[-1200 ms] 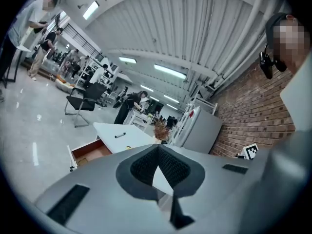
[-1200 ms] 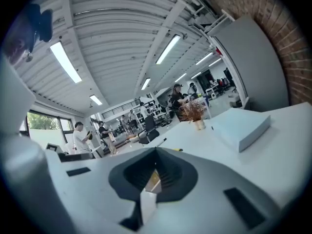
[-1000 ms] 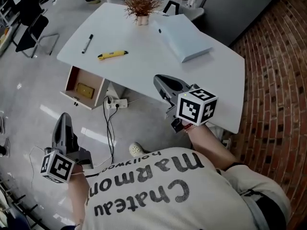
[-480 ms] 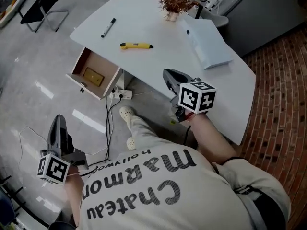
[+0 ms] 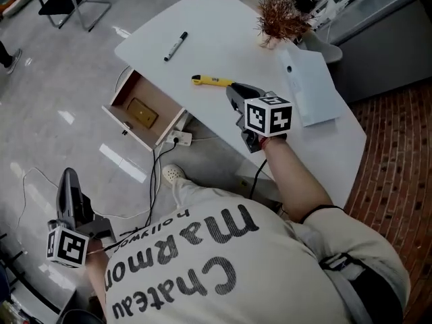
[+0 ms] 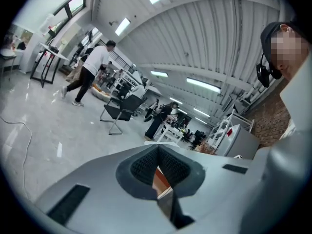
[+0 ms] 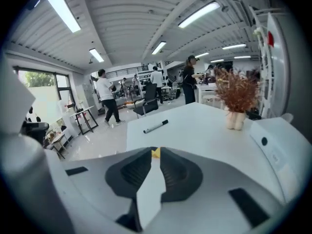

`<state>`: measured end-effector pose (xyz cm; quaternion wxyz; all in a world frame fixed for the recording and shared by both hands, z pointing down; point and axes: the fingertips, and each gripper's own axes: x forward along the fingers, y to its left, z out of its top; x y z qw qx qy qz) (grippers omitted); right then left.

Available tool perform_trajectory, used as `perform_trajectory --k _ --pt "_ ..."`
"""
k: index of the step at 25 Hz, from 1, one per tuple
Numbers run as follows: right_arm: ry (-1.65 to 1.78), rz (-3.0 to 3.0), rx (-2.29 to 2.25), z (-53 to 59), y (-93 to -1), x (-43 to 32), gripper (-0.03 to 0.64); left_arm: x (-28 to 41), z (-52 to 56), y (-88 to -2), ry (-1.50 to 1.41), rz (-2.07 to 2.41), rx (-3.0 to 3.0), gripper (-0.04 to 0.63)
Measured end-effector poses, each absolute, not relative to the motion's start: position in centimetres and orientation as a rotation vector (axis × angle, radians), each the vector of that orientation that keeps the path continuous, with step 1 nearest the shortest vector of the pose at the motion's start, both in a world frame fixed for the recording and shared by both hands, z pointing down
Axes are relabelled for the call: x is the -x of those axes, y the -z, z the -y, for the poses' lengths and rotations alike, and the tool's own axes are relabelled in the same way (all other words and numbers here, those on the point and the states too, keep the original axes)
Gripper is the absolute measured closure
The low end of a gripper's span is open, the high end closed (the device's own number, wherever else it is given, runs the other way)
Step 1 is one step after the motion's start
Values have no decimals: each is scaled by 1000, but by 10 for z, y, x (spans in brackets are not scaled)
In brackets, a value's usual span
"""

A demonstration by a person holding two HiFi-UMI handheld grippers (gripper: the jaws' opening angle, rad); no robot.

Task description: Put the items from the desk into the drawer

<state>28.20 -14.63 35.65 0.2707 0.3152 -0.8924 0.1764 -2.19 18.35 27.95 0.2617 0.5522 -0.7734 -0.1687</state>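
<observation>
your right gripper (image 5: 233, 90) is low over the white desk (image 5: 202, 19), tips at the near end of the yellow utility knife (image 5: 211, 81); contact cannot be confirmed. its jaws have just been opening and stand slightly apart, with nothing between the pads. in the right gripper view, the knife's yellow shows just beyond the tips. the black marker (image 5: 175, 46) lies farther along the desk, well apart from the knife. the drawer (image 5: 131, 128) stands open below the desk edge, with a flat yellowish item (image 5: 143, 113) inside. your left gripper (image 5: 67, 177) is at your left side above the floor, away from the desk, fingertips pressed together and empty.
</observation>
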Motion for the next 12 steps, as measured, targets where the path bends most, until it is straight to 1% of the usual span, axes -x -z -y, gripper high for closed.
perform_trajectory --k 1,3,5,7,12 --pt "-440 2398 -824 154 -360 -274 552 28 -181 -281 461 2103 -1475 595" --pt "-364 2373 -759 166 -371 -260 550 38 -174 -287 488 2104 -1441 594" --pt "-315 2332 -665 173 -385 -246 519 42 -166 -294 527 2075 -1431 594" --pt "-278 2291 -553 177 -399 -234 467 45 -159 -300 535 2061 -1421 595" --pt "-110 2141 -304 184 -434 -220 418 64 -151 -303 525 2096 -1354 595"
